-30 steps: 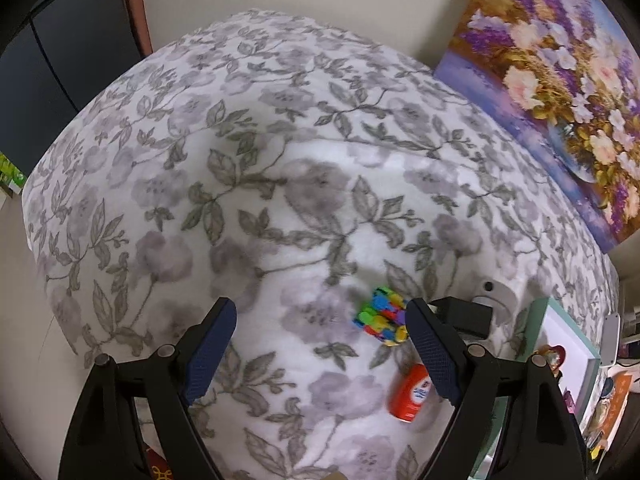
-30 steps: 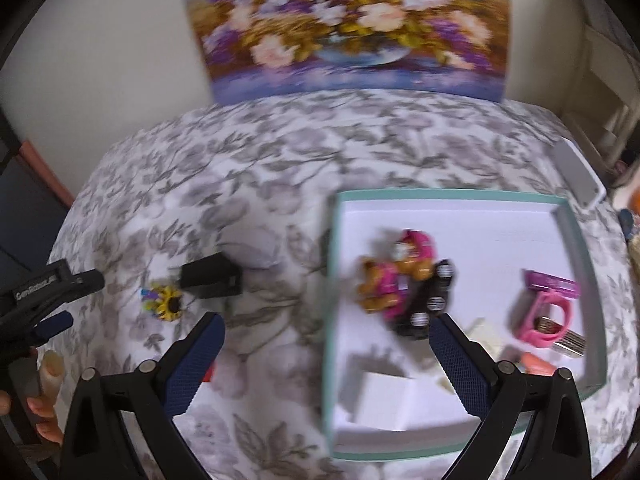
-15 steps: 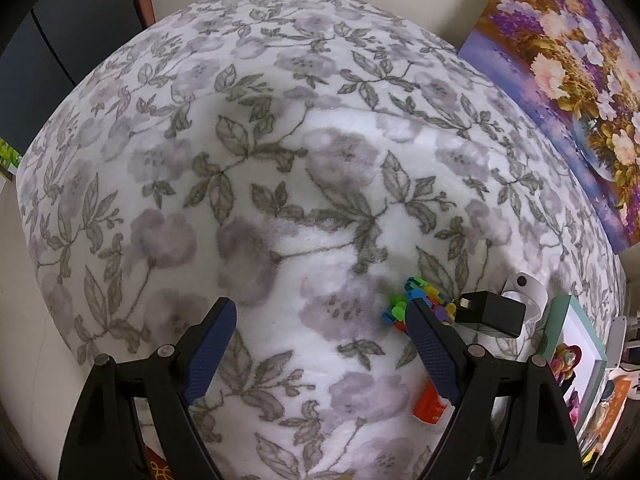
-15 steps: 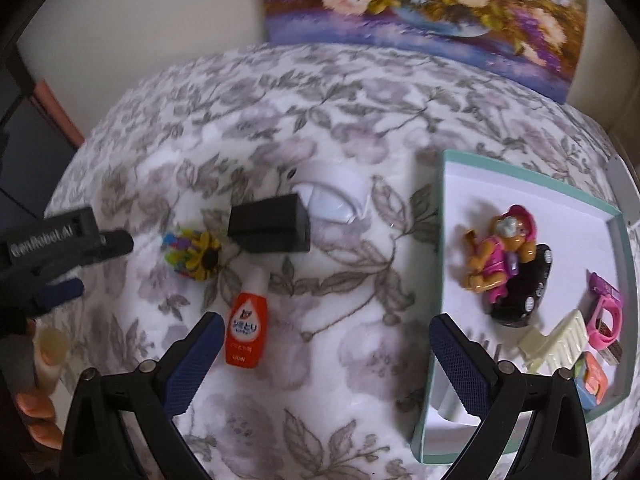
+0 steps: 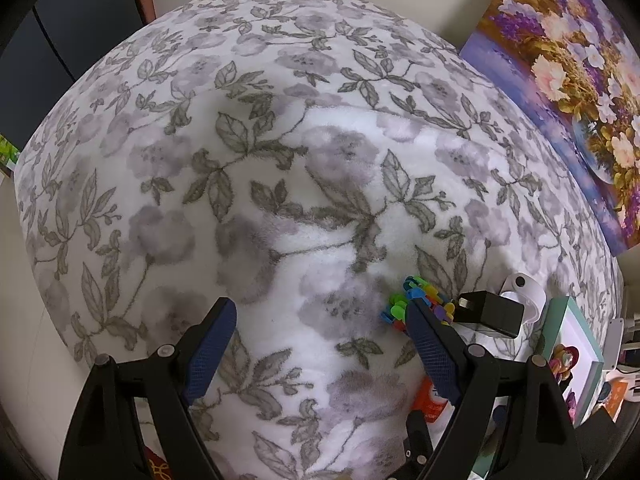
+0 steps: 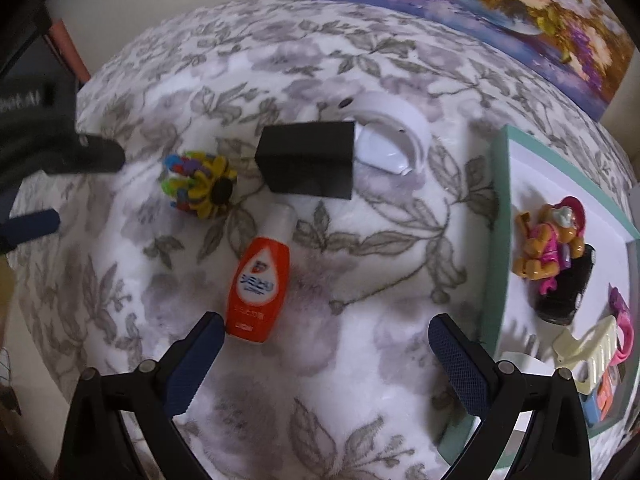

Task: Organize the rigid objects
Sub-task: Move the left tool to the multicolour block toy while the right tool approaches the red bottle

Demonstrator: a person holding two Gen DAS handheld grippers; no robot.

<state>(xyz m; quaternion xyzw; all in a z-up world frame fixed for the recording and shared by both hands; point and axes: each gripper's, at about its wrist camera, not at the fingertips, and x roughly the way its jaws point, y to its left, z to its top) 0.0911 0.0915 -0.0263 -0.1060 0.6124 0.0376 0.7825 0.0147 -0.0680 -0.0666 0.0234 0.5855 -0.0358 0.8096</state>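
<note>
On the floral blanket lie an orange bottle [image 6: 259, 285], a multicoloured sunflower toy [image 6: 199, 185], a black box [image 6: 308, 165] and a white round device [image 6: 390, 140]. My right gripper [image 6: 326, 330] hangs open above the blanket, its left pad close to the bottle's base, nothing between the pads. A green-rimmed white tray [image 6: 496, 216] at the right holds a toy figure [image 6: 550, 240], a black toy car and a cream comb. My left gripper [image 5: 320, 318] is open over bare blanket; the colourful toy [image 5: 420, 304] and the black box [image 5: 490, 312] show beside its right finger.
A flower painting [image 6: 500, 0] leans against the wall behind the bed. The left gripper's body [image 6: 60, 148] shows at the left edge of the right wrist view. The blanket drops off at the left and near sides.
My right gripper moved left and down from over the tray to above the bottle and rolled. The left gripper barely shifted; the toy and box slid slightly right in its view.
</note>
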